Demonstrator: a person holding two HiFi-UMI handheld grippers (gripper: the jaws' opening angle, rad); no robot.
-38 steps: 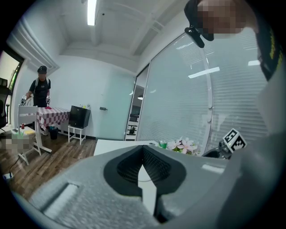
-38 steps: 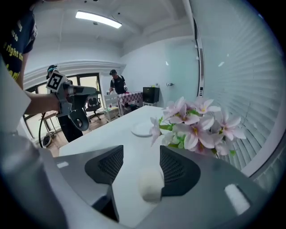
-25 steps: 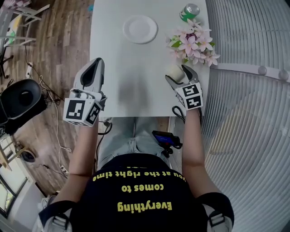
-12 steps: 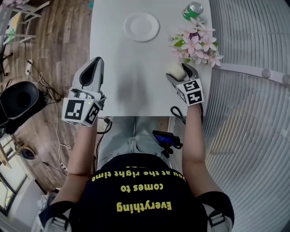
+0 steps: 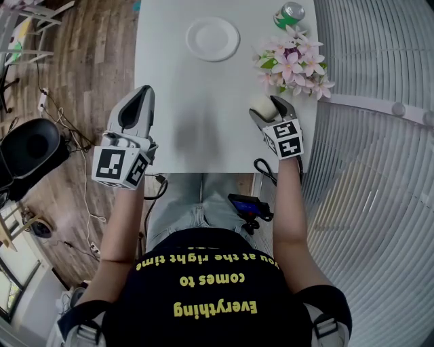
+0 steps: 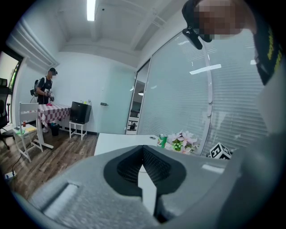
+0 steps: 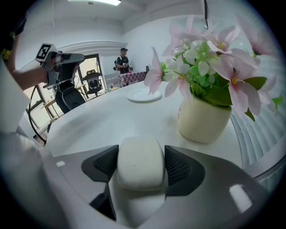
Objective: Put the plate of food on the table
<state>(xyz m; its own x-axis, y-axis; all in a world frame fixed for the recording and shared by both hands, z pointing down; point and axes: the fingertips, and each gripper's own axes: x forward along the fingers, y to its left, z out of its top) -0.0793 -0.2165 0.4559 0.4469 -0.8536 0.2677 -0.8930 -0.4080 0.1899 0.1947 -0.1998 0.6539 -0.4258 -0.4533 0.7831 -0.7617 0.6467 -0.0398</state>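
Observation:
An empty white plate (image 5: 212, 38) (image 7: 144, 95) lies at the far middle of the white table (image 5: 203, 135). A white bun-shaped piece of food (image 5: 261, 104) (image 7: 139, 162) rests on the table near the right edge, just in front of the flower vase (image 7: 205, 118). My right gripper (image 5: 268, 108) (image 7: 140, 157) straddles the bun. Its jaws are closing, and both dark pads touch the bun's sides. My left gripper (image 5: 137, 96) (image 6: 144, 154) hovers over the table's left edge, shut and holding nothing.
Pink flowers (image 5: 291, 64) and a green can (image 5: 288, 13) stand at the far right of the table. A white slatted partition (image 5: 380, 169) runs along the right. A black chair (image 5: 30, 146) and cables sit on the wooden floor at left.
My right gripper has edged slightly forward round the bun and its jaws have drawn in against it. The left gripper has barely shifted.

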